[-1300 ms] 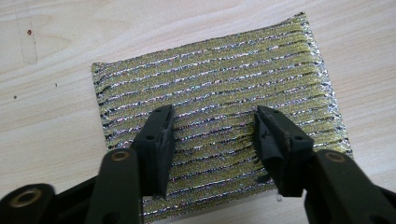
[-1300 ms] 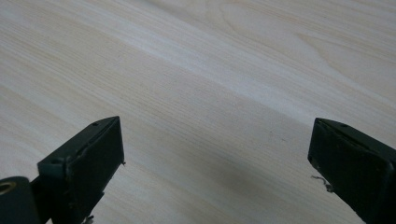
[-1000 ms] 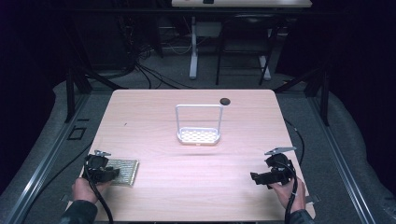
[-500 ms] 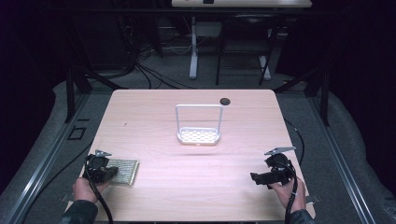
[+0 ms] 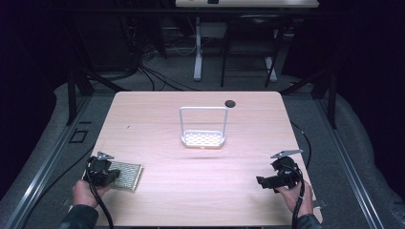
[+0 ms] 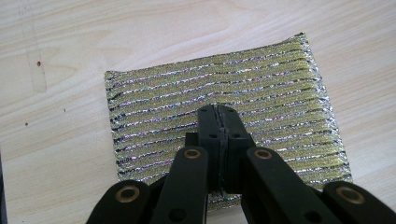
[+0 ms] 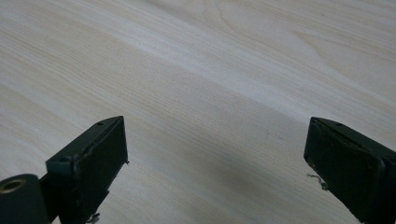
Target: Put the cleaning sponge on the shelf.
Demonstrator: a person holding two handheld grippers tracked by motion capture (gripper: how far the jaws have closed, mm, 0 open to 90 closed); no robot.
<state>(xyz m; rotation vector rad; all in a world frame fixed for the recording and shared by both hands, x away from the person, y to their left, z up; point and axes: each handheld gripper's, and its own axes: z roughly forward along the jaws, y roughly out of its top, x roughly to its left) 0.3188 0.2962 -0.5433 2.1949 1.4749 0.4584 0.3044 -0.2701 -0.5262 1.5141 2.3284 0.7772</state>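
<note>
A gold and silver striped scouring pad (image 6: 233,88) lies flat on the wooden table (image 5: 200,191) at its front left (image 5: 126,175). My left gripper (image 6: 218,111) is over the pad with its jaws pressed together and the tips on the pad's surface. I cannot tell whether any of the mesh is caught between them. In the high view this left gripper (image 5: 112,176) covers the pad's left edge. My right gripper (image 5: 261,182) is at the front right, held just above bare wood. The right gripper (image 7: 217,158) is open, with nothing between its jaws.
A white metal rack (image 5: 203,139) with a perforated base and a tall square handle stands at the table's middle. A small black round thing (image 5: 230,103) sits behind it near the far edge. Another table's legs and cables are on the floor beyond.
</note>
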